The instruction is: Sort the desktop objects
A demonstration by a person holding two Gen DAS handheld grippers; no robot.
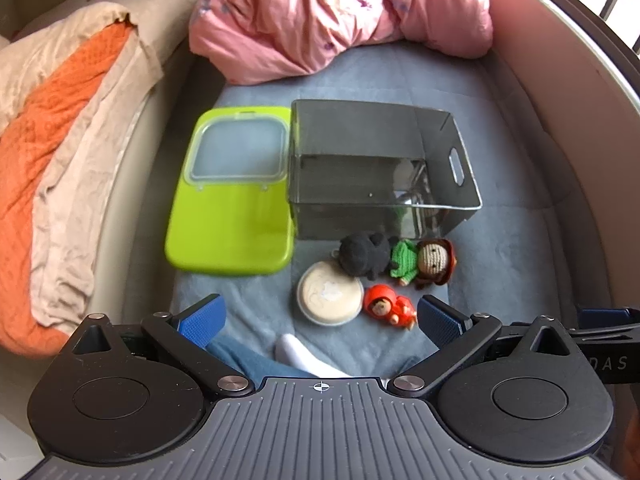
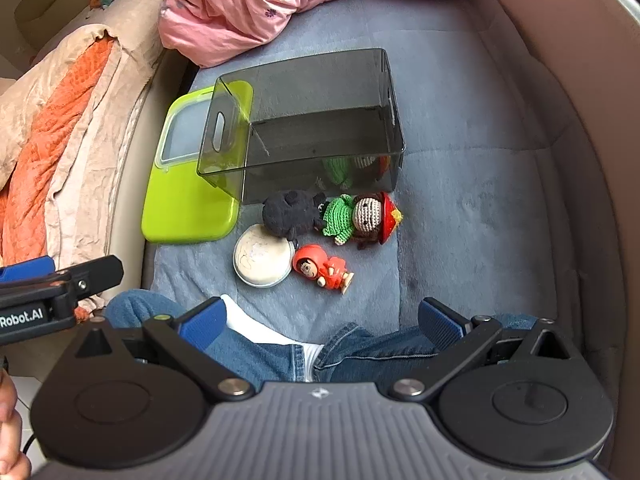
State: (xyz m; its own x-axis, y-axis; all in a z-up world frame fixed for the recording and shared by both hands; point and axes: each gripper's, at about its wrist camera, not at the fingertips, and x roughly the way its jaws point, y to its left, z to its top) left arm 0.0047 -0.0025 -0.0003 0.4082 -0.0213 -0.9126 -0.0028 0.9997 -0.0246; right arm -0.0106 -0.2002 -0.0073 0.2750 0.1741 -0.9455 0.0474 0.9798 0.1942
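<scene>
Both claws gape wide and hold nothing; from the left gripper [image 1: 320, 316] the toys lie at twelve o'clock, just ahead, and likewise from the right gripper [image 2: 320, 316]; one smoky clear bin [image 1: 380, 168], one lime lid [image 1: 232, 200] at its nine o'clock; four small things: black plush [image 1: 364, 254], green-clad crochet doll [image 1: 428, 260], red-hooded figure [image 1: 390, 308], round cream tin [image 1: 330, 298], clustered on the blue blanket [image 1: 248, 304] at the bin's six o'clock.

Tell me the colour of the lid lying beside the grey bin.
Lime green, with a clear window panel. The lid shows best in the left wrist view, beside the grey bin.
</scene>
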